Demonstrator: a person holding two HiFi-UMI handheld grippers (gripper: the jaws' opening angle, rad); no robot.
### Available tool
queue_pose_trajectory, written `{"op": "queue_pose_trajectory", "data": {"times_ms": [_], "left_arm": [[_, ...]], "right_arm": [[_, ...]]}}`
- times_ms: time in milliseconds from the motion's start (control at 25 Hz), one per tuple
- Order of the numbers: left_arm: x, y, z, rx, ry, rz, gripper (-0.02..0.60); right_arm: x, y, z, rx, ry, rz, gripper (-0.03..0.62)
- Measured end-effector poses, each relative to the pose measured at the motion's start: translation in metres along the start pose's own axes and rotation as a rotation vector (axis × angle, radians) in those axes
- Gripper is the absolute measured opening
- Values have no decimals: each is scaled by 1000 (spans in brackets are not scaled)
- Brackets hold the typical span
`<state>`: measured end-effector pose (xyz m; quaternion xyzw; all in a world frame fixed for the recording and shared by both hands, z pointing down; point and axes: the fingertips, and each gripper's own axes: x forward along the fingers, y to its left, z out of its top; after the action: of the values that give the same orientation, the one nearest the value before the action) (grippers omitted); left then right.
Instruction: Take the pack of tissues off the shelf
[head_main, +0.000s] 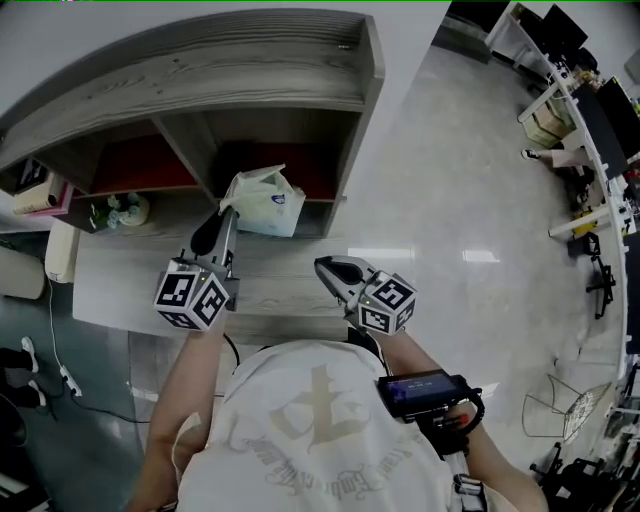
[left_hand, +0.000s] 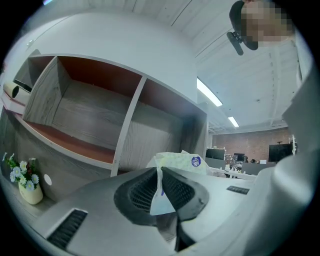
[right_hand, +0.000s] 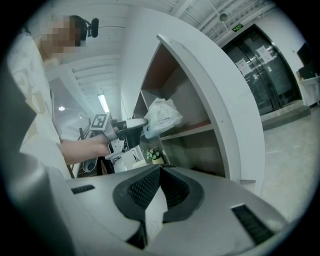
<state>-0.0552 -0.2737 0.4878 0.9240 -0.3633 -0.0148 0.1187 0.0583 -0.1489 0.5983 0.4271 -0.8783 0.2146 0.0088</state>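
The pack of tissues (head_main: 268, 205) is pinched by its wrapper edge between the closed jaws of the left gripper (head_main: 227, 212), at the front edge of the shelf (head_main: 250, 75). The right gripper (head_main: 323, 266) is closed on nothing.

The shelf (head_main: 250, 75) stands on the tabletop (head_main: 130, 275), ahead of both hand-held grippers. The pack of tissues (head_main: 266, 203) lies directly ahead of the left hand-held gripper (head_main: 228, 212), touching its tip, at the mouth of the shelf's right-hand compartment. The flower pot (head_main: 128, 209) stands on the tabletop to the left of that hand-held gripper, under the left-hand compartment. The right hand-held gripper (head_main: 330, 268) lies right of the left one and behind it, apart from the pack.
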Motion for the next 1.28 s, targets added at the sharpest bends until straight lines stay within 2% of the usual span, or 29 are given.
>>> {"op": "queue_pose_trajectory", "data": {"times_ms": [480, 1040, 1280], "left_arm": [[-43, 7, -15, -15, -9, 65, 41], [-105, 33, -72, -64, 58, 212, 41], [-143, 48, -99, -105, 90, 305, 41]], "right_arm": [[8, 13, -1, -15, 26, 78, 5], [19, 18, -6, -30, 66, 161, 4], [29, 26, -9, -37, 83, 194, 3]]}}
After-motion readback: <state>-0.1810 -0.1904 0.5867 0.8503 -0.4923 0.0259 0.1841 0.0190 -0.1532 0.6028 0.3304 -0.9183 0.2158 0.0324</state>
